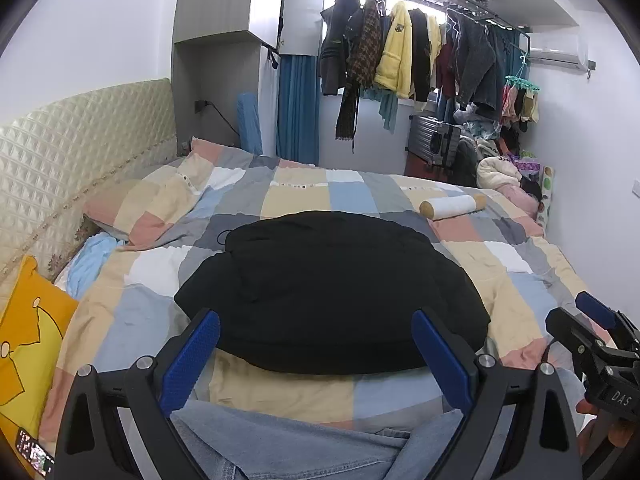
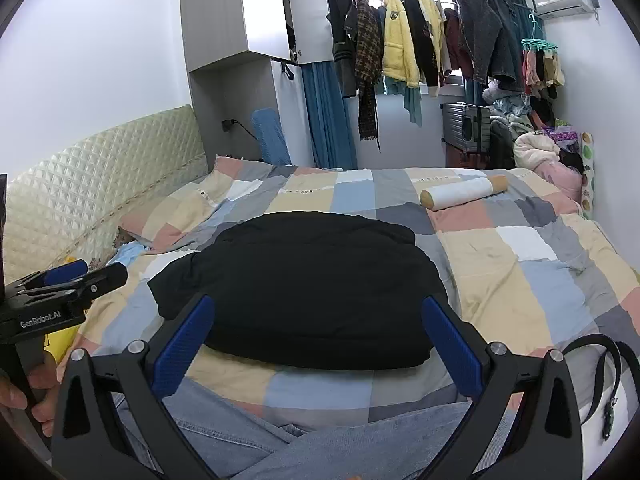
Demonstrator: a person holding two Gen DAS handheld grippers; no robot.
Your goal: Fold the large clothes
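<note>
Nearest, pale blue denim garment (image 1: 280, 440) drapes the patchwork-quilted bed's (image 1: 520, 256) near edge, under both tools. Left gripper (image 1: 316, 360) and right gripper (image 2: 320, 344): jaws spread wide, holding nothing. Beyond, mid-bed, folded black hooded garment (image 2: 304, 284) sits bulky. Risk: dragging denim forward may catch and topple that black fold; loose black belt (image 2: 600, 364) may snag.

We read "DAS" in white letters on the black body of the right hand-held gripper (image 1: 596, 312), at the left wrist view's right edge. "GenRobot.AI" stands in white on the left hand-held gripper (image 2: 66, 276). We read nothing else.
</note>
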